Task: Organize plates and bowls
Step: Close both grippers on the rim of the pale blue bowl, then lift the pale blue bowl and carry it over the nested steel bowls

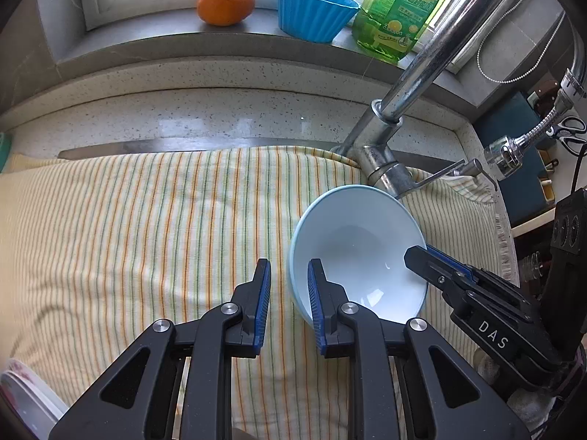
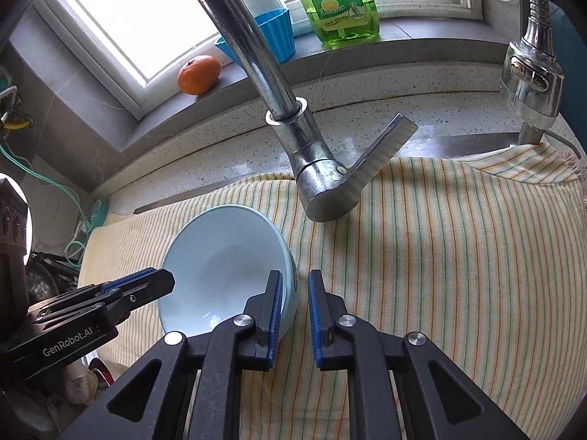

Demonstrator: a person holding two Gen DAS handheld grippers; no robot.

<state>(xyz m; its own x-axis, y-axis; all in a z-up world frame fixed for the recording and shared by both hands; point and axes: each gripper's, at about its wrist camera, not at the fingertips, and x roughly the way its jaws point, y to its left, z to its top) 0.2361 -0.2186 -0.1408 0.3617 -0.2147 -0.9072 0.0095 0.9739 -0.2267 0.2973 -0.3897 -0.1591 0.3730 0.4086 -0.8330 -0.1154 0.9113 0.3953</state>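
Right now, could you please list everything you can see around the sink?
bowl: one, light blue, tilted on the cloth
cloth: one, yellow with green and orange stripes, spread below the faucet
faucet: one, chrome, behind the bowl
spray head: one, chrome, far right
orange: one, on the windowsill
cup: one, blue, fluted, on the windowsill
soap bottle: one, green, on the windowsill
plates: count unclear, white, lower left edge
left hand-held gripper: black with blue pads, astride the bowl's rim
right hand-held gripper: same colours, astride the opposite rim
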